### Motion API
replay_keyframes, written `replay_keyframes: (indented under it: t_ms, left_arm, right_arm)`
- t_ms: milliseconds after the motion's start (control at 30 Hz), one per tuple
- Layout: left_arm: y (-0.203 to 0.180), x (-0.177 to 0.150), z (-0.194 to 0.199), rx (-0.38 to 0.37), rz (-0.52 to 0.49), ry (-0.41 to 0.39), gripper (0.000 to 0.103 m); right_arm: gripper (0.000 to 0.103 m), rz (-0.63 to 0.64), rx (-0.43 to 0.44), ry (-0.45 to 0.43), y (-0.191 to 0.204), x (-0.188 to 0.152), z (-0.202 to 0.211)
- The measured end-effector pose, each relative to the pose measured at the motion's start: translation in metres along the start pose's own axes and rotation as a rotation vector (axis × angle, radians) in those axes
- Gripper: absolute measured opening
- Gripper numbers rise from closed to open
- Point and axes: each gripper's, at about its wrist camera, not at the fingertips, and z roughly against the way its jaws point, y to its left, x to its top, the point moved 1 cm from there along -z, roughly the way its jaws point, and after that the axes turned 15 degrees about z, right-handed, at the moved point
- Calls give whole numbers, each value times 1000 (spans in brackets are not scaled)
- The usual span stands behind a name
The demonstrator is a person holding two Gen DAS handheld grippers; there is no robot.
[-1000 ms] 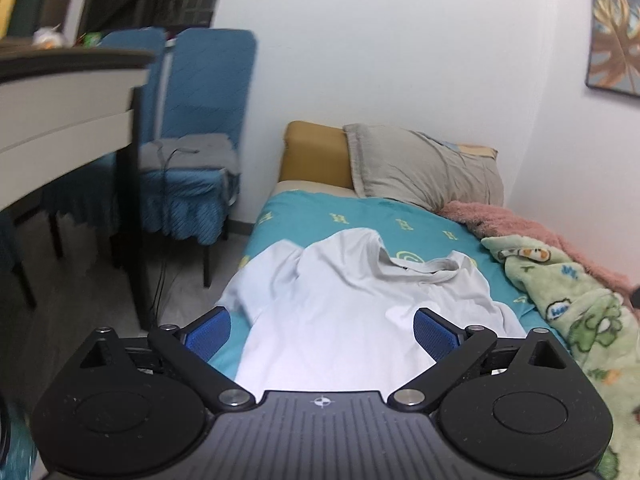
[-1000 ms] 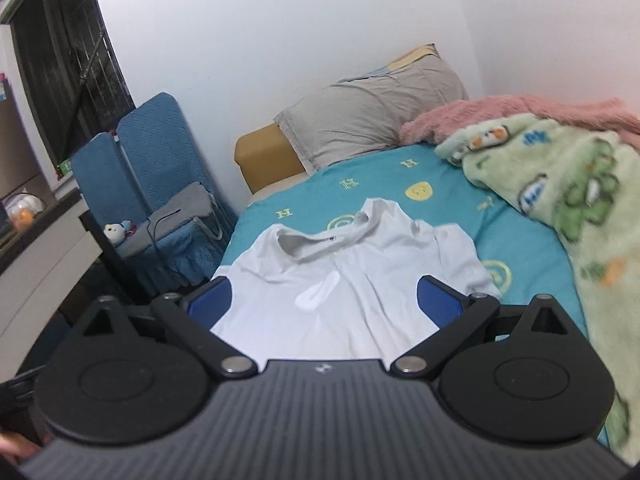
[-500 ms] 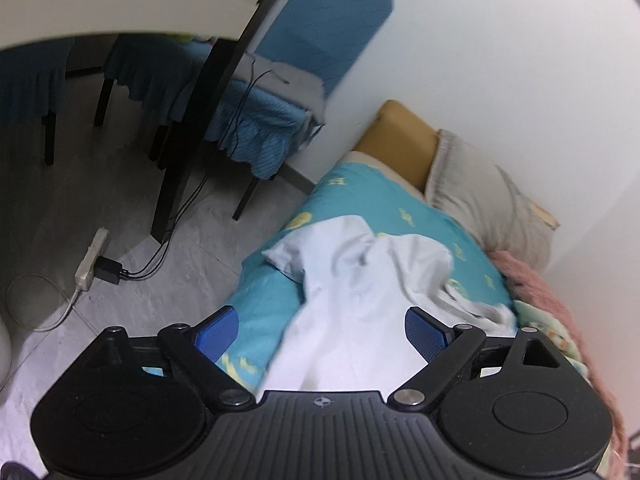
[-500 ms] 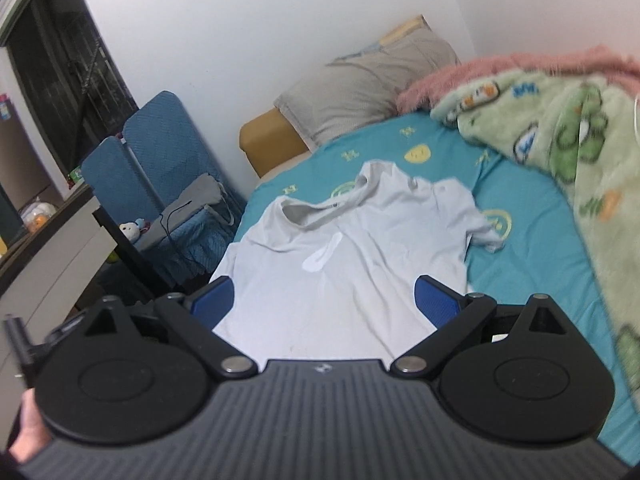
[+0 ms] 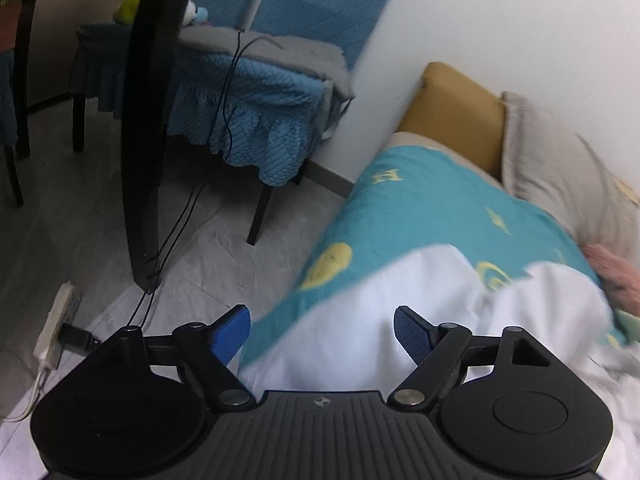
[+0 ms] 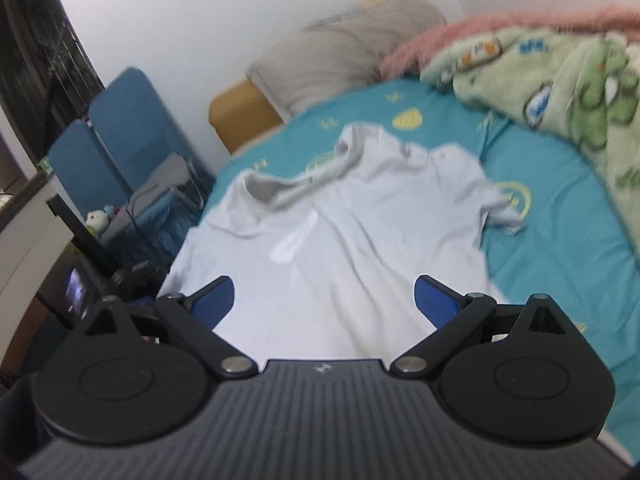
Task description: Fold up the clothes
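Observation:
A white short-sleeved shirt [image 6: 352, 232] lies spread on the teal bedsheet [image 6: 560, 240], collar toward the pillows. It also shows blurred in the left wrist view [image 5: 400, 320]. My right gripper [image 6: 324, 300] is open and empty, just above the shirt's near hem. My left gripper [image 5: 322, 332] is open and empty over the shirt's left edge at the side of the bed [image 5: 420, 208].
A green cartoon blanket [image 6: 560, 88] and pink throw [image 6: 460, 36] lie on the bed's right. Grey pillow [image 6: 340, 56] and yellow cushion [image 5: 452, 116] are at the head. A blue chair [image 5: 256, 92], dark table leg [image 5: 148, 120] and power strip [image 5: 56, 328] stand on the floor to the left.
The left gripper has swung left and down toward the bed's left edge; the floor and chair now fill its view. The right gripper has moved closer to the shirt. Both stay open.

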Motion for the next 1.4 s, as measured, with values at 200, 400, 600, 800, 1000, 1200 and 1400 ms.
replay_keyframes:
  t_ms: [200, 400, 600, 800, 1000, 1200, 1400]
  left_arm:
    - [-8, 13, -29, -95, -48, 122, 33]
    - [-31, 33, 9, -94, -164, 39, 4]
    - [-33, 42, 33, 167, -125, -117, 4]
    - [-44, 19, 66, 114, -200, -93, 27]
    - [-53, -14, 155, 47, -270, -94, 52]
    - [-42, -68, 268, -26, -284, -131, 77]
    - [-24, -131, 352, -66, -312, -134, 82]
  right_arm:
    - [98, 10, -13, 36, 2, -2, -29]
    - [98, 2, -15, 29, 3, -1, -28]
    - [98, 38, -62, -2, 1, 1, -12]
    - [98, 112, -102, -27, 3, 5, -4]
    - [98, 130, -79, -49, 4, 8, 3]
    - [98, 140, -53, -78, 5, 6, 27]
    - [98, 159, -52, -131, 5, 4, 66]
